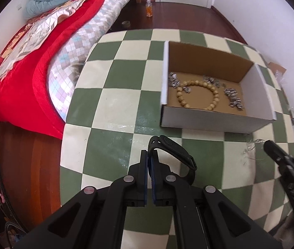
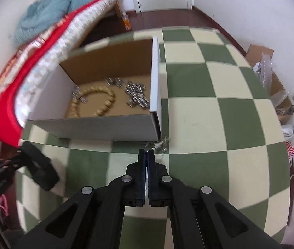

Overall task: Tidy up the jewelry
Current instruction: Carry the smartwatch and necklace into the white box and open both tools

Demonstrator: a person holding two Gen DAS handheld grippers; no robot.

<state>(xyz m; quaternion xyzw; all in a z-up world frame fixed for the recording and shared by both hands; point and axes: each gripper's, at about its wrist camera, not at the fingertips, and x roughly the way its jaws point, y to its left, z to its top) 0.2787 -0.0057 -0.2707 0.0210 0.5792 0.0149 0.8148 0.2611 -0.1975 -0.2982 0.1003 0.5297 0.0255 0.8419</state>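
Cardboard box (image 1: 213, 122), open-topped on the green-and-cream checkered table (image 1: 113, 103), holds a wooden bead bracelet (image 1: 197, 95) and several silver chain bracelets (image 1: 232, 97) lying around and partly over it. Just outside its near wall lies a thin silver chain (image 2: 159, 145); the right gripper (image 2: 147, 152) is closed on its end. The left gripper (image 1: 149, 155) clamps a black wristband (image 1: 173, 153) above the table. A red-quilted bed (image 1: 28, 68) stands beside the table.
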